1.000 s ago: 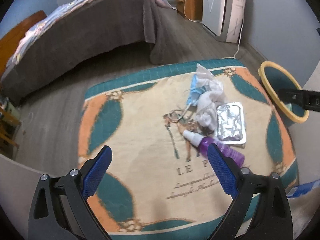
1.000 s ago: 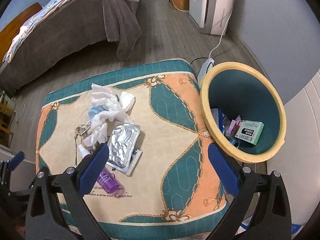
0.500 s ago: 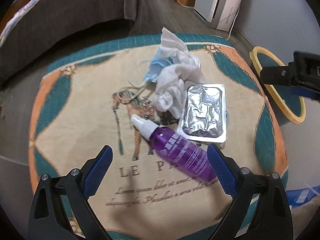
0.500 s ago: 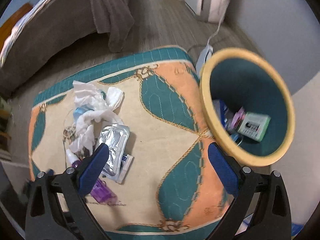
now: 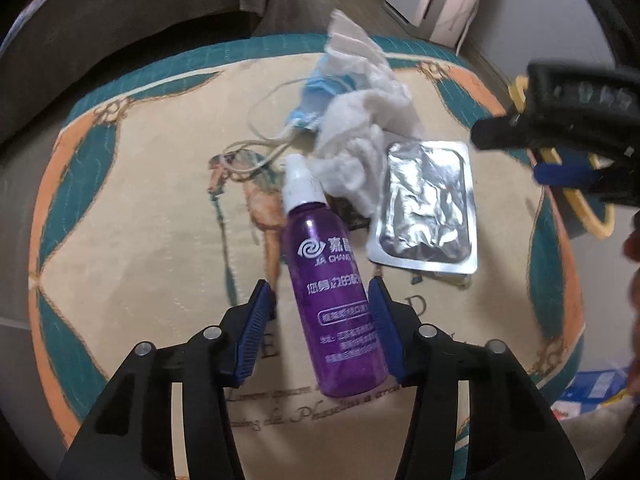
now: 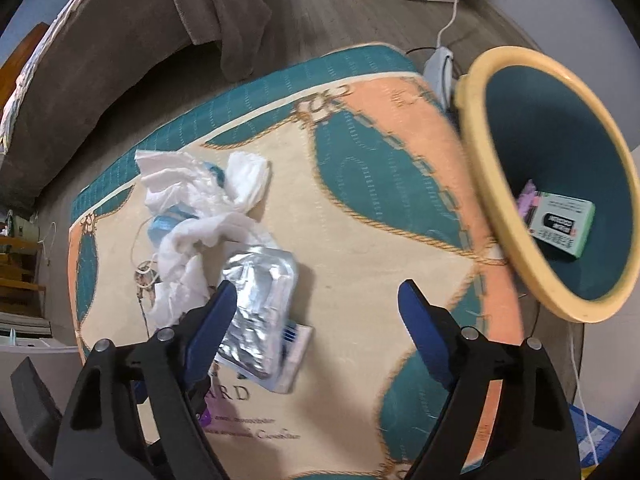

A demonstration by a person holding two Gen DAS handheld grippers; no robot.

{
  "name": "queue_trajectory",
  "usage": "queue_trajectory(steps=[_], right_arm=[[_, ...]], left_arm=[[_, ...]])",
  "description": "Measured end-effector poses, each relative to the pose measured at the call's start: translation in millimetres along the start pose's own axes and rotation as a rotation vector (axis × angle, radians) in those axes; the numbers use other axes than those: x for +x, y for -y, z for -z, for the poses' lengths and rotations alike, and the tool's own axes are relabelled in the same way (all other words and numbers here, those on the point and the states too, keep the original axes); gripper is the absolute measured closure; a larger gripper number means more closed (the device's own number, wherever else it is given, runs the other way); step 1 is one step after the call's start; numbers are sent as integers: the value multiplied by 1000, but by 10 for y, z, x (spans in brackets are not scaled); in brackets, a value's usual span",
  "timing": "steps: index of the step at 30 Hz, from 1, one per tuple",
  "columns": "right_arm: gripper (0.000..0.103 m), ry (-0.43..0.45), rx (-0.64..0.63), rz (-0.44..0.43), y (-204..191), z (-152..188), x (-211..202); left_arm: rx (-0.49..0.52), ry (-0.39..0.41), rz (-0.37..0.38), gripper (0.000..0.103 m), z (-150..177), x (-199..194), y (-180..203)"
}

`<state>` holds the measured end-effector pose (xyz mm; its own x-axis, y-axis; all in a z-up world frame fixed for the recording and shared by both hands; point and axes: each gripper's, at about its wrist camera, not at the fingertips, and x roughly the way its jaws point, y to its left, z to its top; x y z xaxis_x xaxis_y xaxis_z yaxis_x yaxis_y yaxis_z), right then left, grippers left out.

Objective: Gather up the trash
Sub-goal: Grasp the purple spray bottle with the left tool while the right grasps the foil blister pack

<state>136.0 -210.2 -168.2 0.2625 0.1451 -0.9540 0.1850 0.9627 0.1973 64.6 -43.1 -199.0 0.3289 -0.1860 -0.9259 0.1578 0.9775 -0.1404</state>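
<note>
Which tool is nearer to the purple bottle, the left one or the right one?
Left. The left tool straddles the purple bottle, its jaws closing around it. The right tool hangs over the foil pack beside it, jaws closing on nothing.

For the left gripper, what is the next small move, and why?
Probably finish closing: the left gripper has the purple plastic spray bottle between its closing jaws, with the pads seemingly not yet pressing. Once gripped, lift it from the patterned mat.

One purple spray bottle (image 5: 334,304), one silver foil blister pack (image 5: 426,208), one blue face mask (image 5: 316,96) and one heap of crumpled white tissue (image 5: 364,120) lie on one rug (image 5: 132,216). One yellow-rimmed bin (image 6: 476,184) holds one green box (image 6: 562,224).
</note>
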Motion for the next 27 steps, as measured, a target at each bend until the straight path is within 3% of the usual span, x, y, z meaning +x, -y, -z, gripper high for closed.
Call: queue_trajectory(steps=[5, 7, 9, 13, 14, 16, 17, 19, 24, 27], right_arm=[[21, -34, -2, -2, -146, 4, 202], [21, -40, -4, -3, -198, 11, 273], [21, -47, -12, -4, -248, 15, 334], [22, -34, -50, 19, -345, 21, 400], [25, -31, -63, 25, -371, 20, 405], [56, -19, -96, 43, -439, 28, 389], [60, -21, -93, 4, -453, 27, 368], [80, -20, -73, -38, -454, 18, 307], [84, -19, 2, -155, -378, 34, 128], [83, -77, 35, -249, -346, 53, 174]], left_arm=[[20, 10, -15, 50, 2, -12, -123], [40, 10, -18, 53, 10, -9, -129], [49, 11, -19, 66, 17, -19, -140], [57, 11, -19, 68, 14, -29, -149], [64, 10, -23, 68, 19, -28, -145], [77, 9, -32, 68, 37, -38, -116], [83, 7, -35, 68, 38, -42, -113], [89, 5, -38, 68, 50, -15, -83], [67, 2, -28, 68, 7, -31, -113], [67, -1, -28, 68, -11, -21, -109]])
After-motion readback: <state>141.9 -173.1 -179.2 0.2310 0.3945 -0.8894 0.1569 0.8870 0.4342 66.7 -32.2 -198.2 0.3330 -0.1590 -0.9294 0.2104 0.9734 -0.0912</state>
